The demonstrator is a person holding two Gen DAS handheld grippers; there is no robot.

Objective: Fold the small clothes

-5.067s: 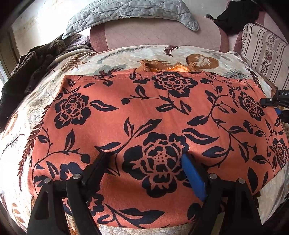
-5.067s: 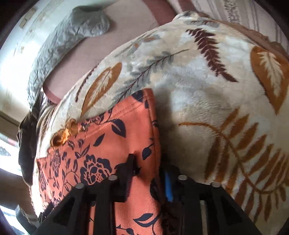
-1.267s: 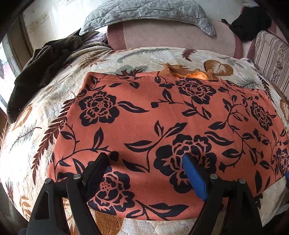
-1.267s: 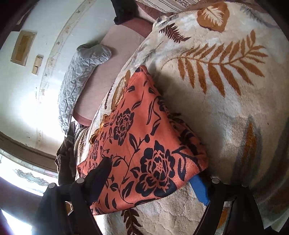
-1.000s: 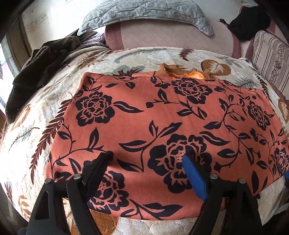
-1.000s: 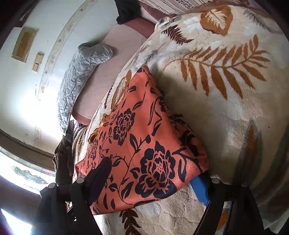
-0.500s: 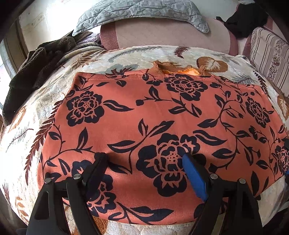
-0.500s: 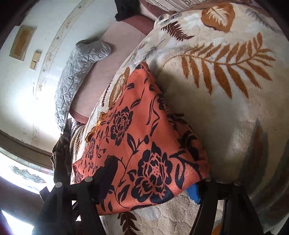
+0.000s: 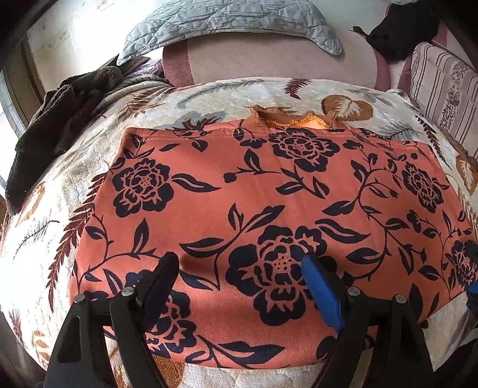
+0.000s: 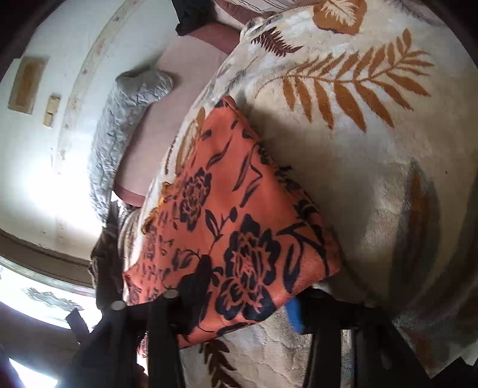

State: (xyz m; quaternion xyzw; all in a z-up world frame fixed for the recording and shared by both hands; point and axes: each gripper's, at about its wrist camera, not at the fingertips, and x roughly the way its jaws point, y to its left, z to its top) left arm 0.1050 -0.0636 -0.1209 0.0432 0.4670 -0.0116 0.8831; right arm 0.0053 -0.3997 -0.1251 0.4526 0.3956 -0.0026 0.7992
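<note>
Left gripper [image 9: 239,262] hovers open over the orange floral garment [image 9: 269,203] lying flat on the bed [image 9: 209,98]; right gripper [image 10: 248,286], jaws just closing around its corner, should pinch every layer before lifting.

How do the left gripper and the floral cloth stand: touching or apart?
Cannot tell: the left wrist view shows the left gripper over the floral cloth, contact or gap unclear.

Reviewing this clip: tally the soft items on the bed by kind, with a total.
Orange floral garment: 1
Leaf-print cream blanket: 1
Grey quilted pillow: 1
Striped cushion: 1
Dark brown towel-like cloth: 1
Black cloth: 1
Total: 6
</note>
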